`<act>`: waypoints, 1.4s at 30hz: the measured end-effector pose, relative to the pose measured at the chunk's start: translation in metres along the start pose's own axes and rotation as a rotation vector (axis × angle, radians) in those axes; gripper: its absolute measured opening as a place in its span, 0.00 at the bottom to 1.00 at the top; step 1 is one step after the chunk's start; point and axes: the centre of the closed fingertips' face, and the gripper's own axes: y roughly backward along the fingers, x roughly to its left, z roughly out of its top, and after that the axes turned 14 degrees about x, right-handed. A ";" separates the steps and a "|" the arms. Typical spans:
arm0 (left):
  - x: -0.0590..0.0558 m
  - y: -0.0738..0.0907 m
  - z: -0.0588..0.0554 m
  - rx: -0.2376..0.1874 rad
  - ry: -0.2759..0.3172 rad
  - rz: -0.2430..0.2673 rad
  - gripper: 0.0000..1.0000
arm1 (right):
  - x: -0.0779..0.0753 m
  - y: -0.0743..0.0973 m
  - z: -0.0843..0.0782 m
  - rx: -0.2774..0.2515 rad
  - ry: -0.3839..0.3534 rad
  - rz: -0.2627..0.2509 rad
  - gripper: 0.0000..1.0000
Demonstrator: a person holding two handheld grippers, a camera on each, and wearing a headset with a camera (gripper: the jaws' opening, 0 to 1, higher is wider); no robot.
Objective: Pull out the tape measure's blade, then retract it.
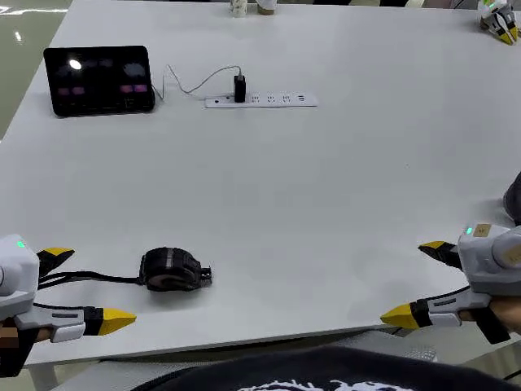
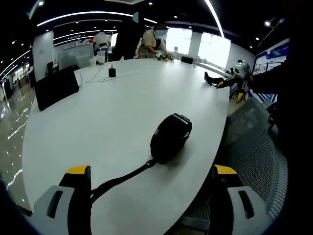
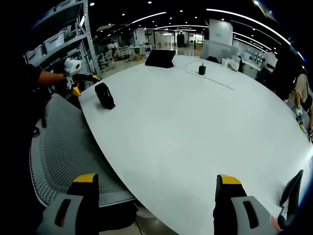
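While you hold both tools low at the near edge of the white counter, the tape measure lies on the surface at about 7 o'clock in the head view, gripped by nothing. Your left hand-held gripper sits at 8 o'clock, its yellow-tipped jaws spread wide and pointing toward 3 o'clock at the black case. A black strap runs from the case toward 9 o'clock into the gap between those jaws. In the left gripper view the tape measure rests just ahead of the open jaws, and the strap trails back close to the jaw at 7 o'clock; you cannot tell whether it touches it.

Your right hand-held gripper hovers at 4 o'clock, well apart from the case, jaws likewise spread and holding nothing. In the right gripper view the tape measure lies far off at 10 o'clock.

At 11 o'clock in the head view stands a dark tablet; near 12 o'clock lies a white power strip with a black plug in it.
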 end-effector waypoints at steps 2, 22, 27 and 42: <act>0.001 -0.001 0.001 0.003 -0.021 0.008 0.99 | 0.000 -0.001 0.000 0.001 0.011 -0.003 0.99; -0.016 -0.018 0.023 0.071 -0.202 -0.097 0.99 | 0.013 -0.021 0.036 -0.029 0.221 0.055 0.99; -0.023 -0.023 0.028 0.091 -0.258 -0.118 0.99 | 0.019 -0.028 0.048 -0.014 0.238 0.073 0.99; -0.039 -0.046 0.047 0.163 -0.484 -0.175 0.99 | 0.045 -0.054 0.097 -0.022 0.362 0.099 0.99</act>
